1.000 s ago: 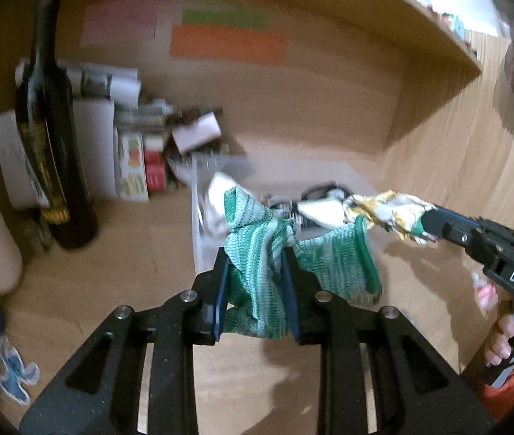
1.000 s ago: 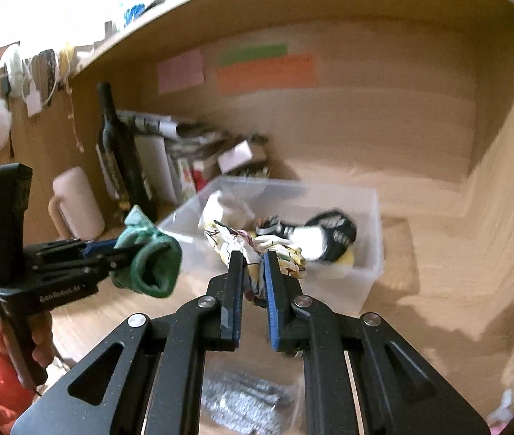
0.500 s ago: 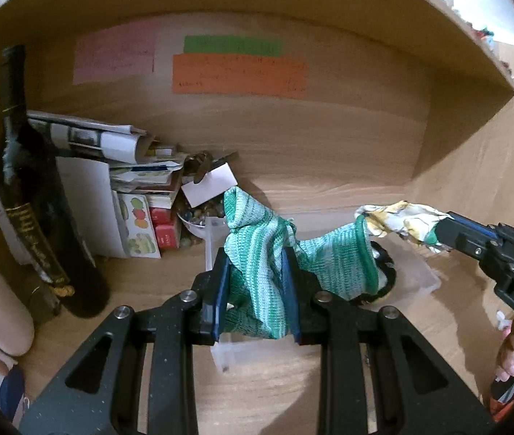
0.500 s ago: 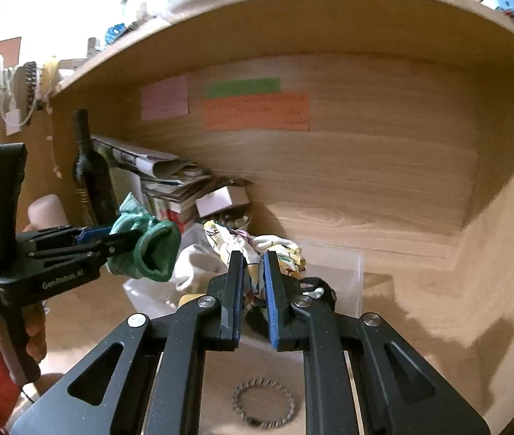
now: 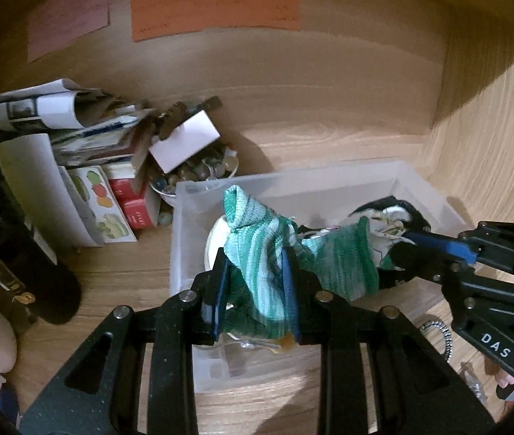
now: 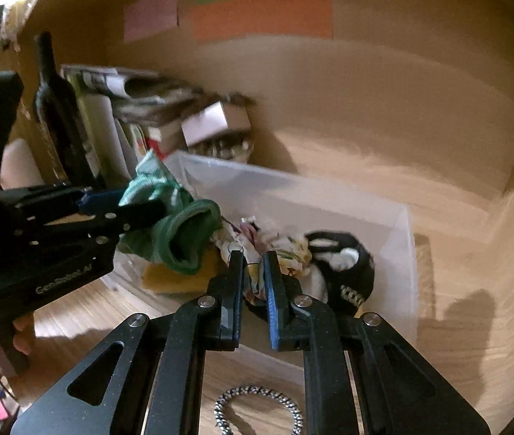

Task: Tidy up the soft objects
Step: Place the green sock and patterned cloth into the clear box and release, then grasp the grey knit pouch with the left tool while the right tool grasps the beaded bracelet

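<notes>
Hand-held gripper (image 5: pixel 255 282) near dark bottle (image 5: pixel 10 253)

The green knitted sock (image 5: pixel 257 250) and the left gripper (image 5: pixel 255 290) hide much of the clear plastic bin's (image 5: pixel 329 181) contents. The dark wine bottle (image 5: pixel 10 246) is cut off at the left edge. Writing on the orange paper strip (image 5: pixel 217 7) is too small to read. The stacked papers (image 6: pixel 141 90) at far left are blurred.

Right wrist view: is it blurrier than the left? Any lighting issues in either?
Right wrist view: motion smear across the stacked papers and back wall; the clear plastic bin edges are soft, while the right tool stays sharp. Left wrist view: crisper, the green knitted sock shows its weave. Both: dim warm light, strong fisheye bending, dark corner vignette, no glare.
</notes>
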Action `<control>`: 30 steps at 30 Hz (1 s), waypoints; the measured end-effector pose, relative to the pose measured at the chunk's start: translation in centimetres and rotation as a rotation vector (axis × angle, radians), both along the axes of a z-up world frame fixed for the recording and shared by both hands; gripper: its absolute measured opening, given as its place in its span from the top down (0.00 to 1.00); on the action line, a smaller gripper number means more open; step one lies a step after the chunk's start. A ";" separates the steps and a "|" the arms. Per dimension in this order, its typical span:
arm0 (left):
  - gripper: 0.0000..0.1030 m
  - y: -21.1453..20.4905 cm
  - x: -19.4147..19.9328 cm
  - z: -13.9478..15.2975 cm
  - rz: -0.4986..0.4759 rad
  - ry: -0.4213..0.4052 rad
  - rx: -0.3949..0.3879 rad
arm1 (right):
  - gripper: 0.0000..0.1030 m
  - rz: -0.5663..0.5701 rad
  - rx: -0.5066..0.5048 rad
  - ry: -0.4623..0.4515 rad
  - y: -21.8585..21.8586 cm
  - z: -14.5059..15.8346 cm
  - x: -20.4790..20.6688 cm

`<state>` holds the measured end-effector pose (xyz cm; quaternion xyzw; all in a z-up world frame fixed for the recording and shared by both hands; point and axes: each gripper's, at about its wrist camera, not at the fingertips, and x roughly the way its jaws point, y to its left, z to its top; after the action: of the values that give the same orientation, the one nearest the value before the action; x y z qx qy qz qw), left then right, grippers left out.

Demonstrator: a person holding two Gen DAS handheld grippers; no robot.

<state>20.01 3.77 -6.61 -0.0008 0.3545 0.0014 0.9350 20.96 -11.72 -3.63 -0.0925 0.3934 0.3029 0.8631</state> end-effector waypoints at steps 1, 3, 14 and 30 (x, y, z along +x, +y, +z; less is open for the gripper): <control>0.72 -0.1 0.1 -0.2 -0.004 0.003 0.005 | 0.90 -0.001 -0.008 0.014 -0.1 -0.2 0.1; 0.72 -0.3 0.2 -0.4 -0.013 0.009 0.013 | 0.88 -0.001 -0.015 0.027 -0.1 -0.4 0.2; 0.40 -0.8 -0.7 -0.3 -0.004 0.006 0.048 | 0.62 -0.018 -0.015 0.028 -1.7 0.7 -1.1; 0.01 -1.2 -6.5 2.4 -0.049 -0.054 -0.057 | 0.20 -0.063 0.006 0.015 -5.9 2.0 -6.7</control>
<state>13.54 2.61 -4.24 -0.0190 0.3289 -0.0316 0.9436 14.22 -17.60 -1.63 -0.0752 0.4016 0.2774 0.8695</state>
